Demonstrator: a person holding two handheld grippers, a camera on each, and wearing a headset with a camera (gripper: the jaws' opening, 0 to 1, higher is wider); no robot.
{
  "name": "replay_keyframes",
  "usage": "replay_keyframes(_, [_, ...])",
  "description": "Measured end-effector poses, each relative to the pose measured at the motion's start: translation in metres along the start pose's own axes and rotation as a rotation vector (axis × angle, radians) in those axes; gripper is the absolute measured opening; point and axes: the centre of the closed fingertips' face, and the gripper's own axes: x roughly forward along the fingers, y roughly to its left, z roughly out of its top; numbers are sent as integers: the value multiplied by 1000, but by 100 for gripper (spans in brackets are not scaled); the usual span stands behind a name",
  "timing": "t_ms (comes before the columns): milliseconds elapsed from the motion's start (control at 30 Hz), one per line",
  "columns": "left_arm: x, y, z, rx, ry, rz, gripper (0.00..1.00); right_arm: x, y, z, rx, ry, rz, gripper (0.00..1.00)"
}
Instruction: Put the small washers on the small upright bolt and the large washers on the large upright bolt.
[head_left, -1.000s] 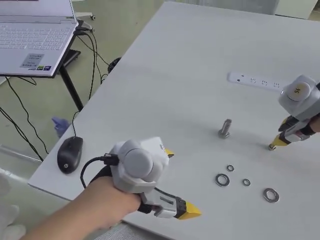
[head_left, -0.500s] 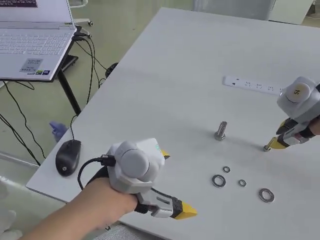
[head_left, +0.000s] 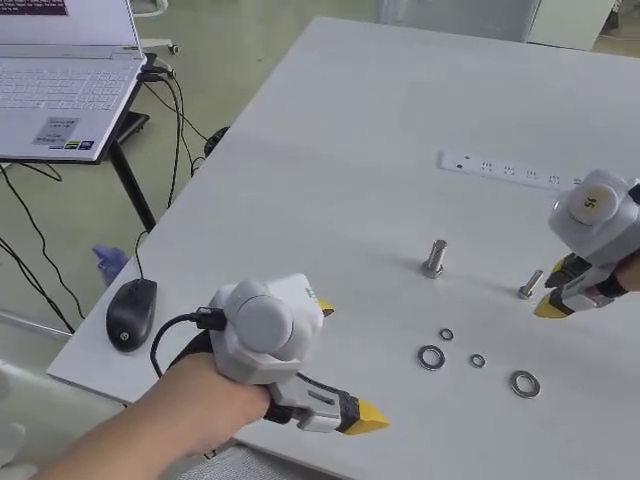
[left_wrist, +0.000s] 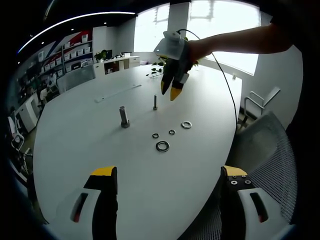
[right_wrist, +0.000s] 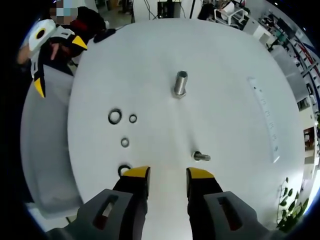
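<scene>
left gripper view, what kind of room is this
Probably an office meeting room: a long white conference table, a mesh office chair beside it, and wall shelves at the back.

Your counter (head_left: 330, 150) looks smooth matt white. The bolts (head_left: 434, 258) and washers (head_left: 431, 357) are bare, slightly shiny metal, and the left hand-held gripper (left_wrist: 169, 172) has a glossy grey plastic shell.

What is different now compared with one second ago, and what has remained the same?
The right gripper has let go of the small bolt and drawn back slightly toward the person. The bolt now stands free and upright, clear of the open jaws. The large bolt, the four washers and the open left gripper stayed as they were.
</scene>
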Motion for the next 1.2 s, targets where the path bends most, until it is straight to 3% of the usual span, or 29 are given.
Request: replay_keyframes(1200, [-1, -1, -1, 0, -8, 4, 86, 24, 66, 15, -45, -36, 65, 31])
